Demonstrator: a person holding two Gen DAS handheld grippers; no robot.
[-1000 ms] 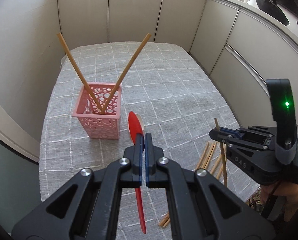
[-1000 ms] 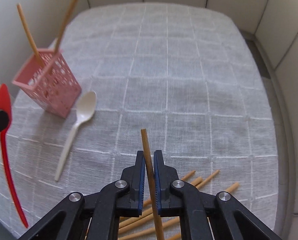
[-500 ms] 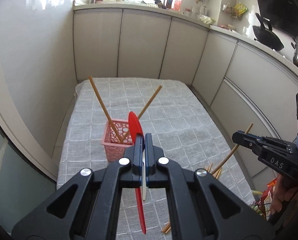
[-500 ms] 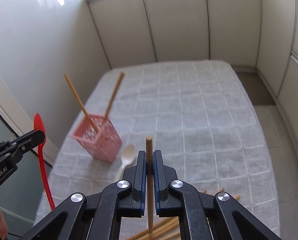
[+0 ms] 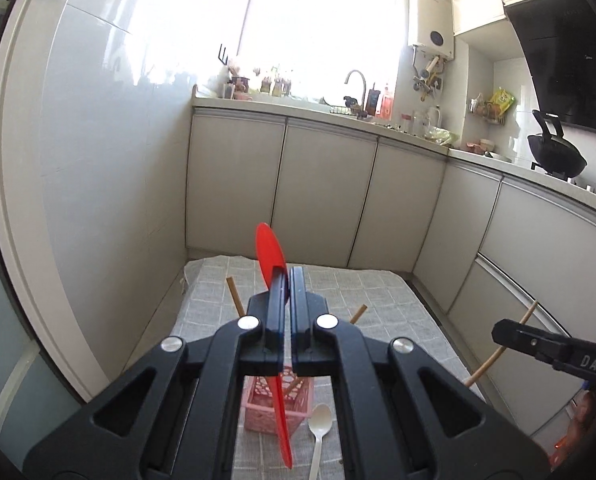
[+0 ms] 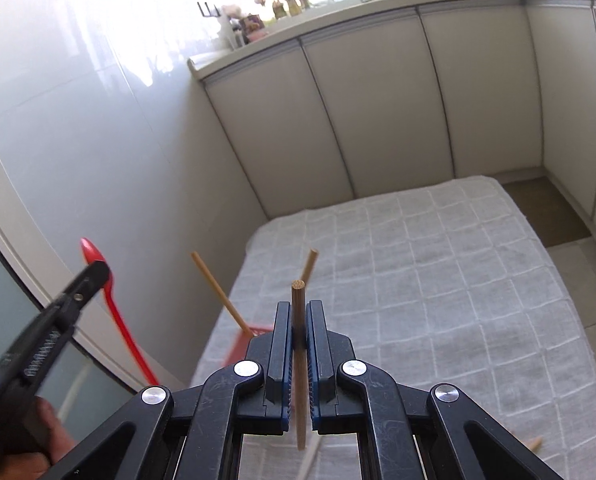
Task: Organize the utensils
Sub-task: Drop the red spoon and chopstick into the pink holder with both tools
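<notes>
While poised above the pink basket [image 5: 258, 408] — left gripper [image 5: 285, 280] clamped on red spoon [image 5: 272, 258], handle down for dropping in; right gripper [image 6: 298, 316] pinched shut on upright chopstick [image 6: 298, 300], likewise ready.

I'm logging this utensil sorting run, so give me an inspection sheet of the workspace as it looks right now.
Surface: table under a grey checked cloth.
Job's things: pink perforated holder with two chopsticks leaning apart; white spoon lying beside it; more chopsticks near the cloth's near edge, mostly hidden.
Clutter: nothing seen on the cloth.
Grippers: left tongs shut on the red spoon, bowl up; right tongs shut on a chopstick; both raised above the table.
Cables: nothing seen.
Surroundings: beige cabinets, counter with sink tap, wok on the stove.
</notes>
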